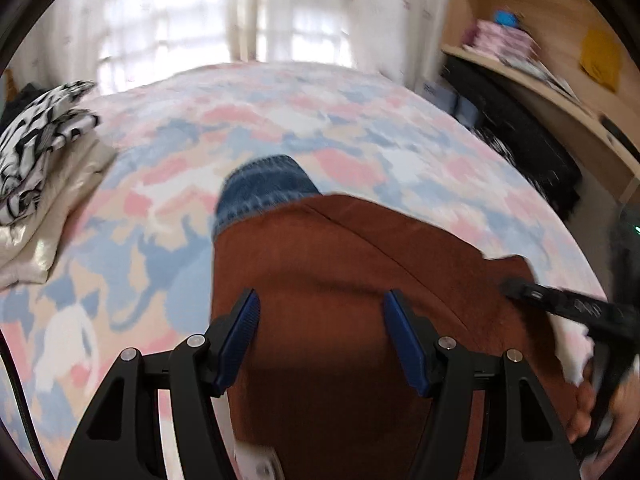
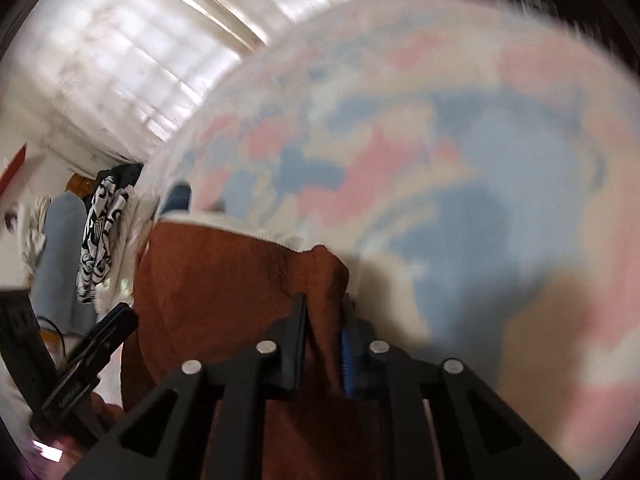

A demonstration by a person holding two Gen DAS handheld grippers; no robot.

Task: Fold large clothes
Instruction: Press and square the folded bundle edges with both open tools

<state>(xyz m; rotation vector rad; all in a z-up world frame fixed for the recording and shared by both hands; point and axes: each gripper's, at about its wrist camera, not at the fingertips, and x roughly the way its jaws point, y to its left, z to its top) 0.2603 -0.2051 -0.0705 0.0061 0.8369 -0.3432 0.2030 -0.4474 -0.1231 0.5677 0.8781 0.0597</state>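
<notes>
L gripper (image 1: 320,336): black plastic frame w/ triangular cut-outs, two long fingers faced w/ ribbed blue pads (image 1: 240,338), four round silver screw heads across the linkage. Thin black cable (image 1: 18,396) at far left edge. R gripper (image 2: 322,344): same build, black arms, silver screws, blue ribbed pad (image 2: 347,364) on one side. Seen side-on in the left view it's slim, black, w/ faint marks, prob. moulded lettering; too blurred to read.

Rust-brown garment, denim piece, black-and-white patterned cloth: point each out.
rust-brown garment (image 1: 332,264), left wrist view, on its flat upper panel.
denim piece (image 1: 264,188), left wrist view, on the part showing past the brown edge.
black-and-white patterned cloth (image 1: 36,136), left wrist view, middle of the bundle.
</notes>
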